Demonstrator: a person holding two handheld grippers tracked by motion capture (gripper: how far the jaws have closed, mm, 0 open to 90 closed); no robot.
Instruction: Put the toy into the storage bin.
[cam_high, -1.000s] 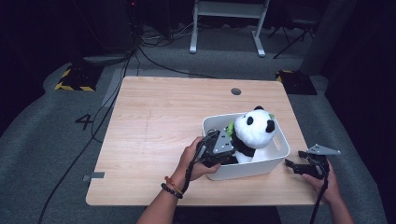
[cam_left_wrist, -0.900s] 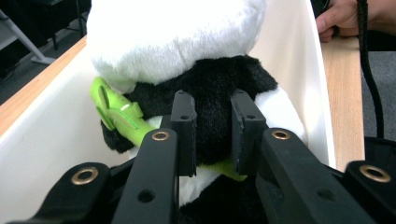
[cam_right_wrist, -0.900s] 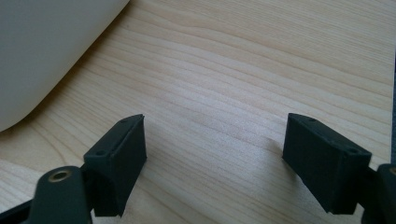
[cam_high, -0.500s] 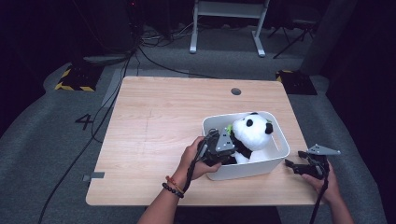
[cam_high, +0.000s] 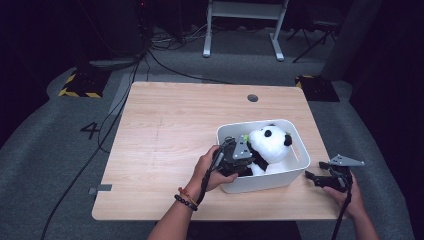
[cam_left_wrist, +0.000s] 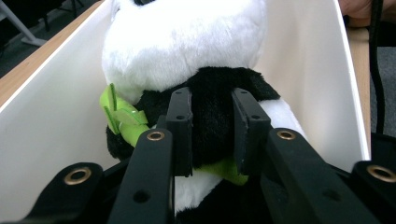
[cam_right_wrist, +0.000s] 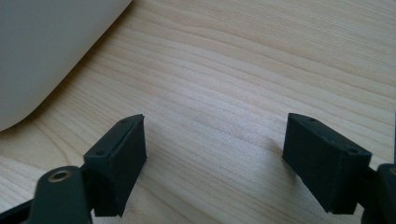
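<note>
Black jaws of the left gripper (cam_left_wrist: 212, 135) clamp the panda's (cam_left_wrist: 187, 56) dark arm; right gripper (cam_right_wrist: 215, 163) jaws apart.

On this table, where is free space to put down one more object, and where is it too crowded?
The table is bare over its whole left half and along the far edge around the small round hole. The near right corner is crowded: the white bin holds the panda toy, the left gripper reaches into it, and the right gripper waits beside it.
</note>
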